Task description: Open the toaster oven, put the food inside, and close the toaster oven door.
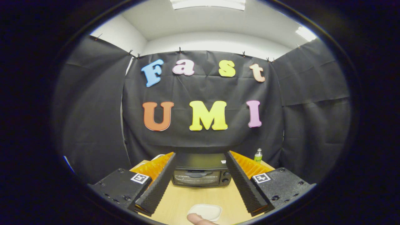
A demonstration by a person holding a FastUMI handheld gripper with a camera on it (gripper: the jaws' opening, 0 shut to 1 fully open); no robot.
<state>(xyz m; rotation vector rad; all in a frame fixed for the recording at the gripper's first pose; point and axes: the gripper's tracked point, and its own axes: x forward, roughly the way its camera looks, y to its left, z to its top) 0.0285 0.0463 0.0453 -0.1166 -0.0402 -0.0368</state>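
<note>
The light wooden table [187,200] carries a black toaster oven with a glass door [201,174], door closed, standing straight ahead beyond the fingers and square to them. The gripper [200,159] is spread wide, holding nothing. A small white dish [205,211] lies between the fingers, nearest; its contents cannot be made out.

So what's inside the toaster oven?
Can't tell. The toaster oven door is shut and its glass looks dark. The open gripper holds nothing.
</note>
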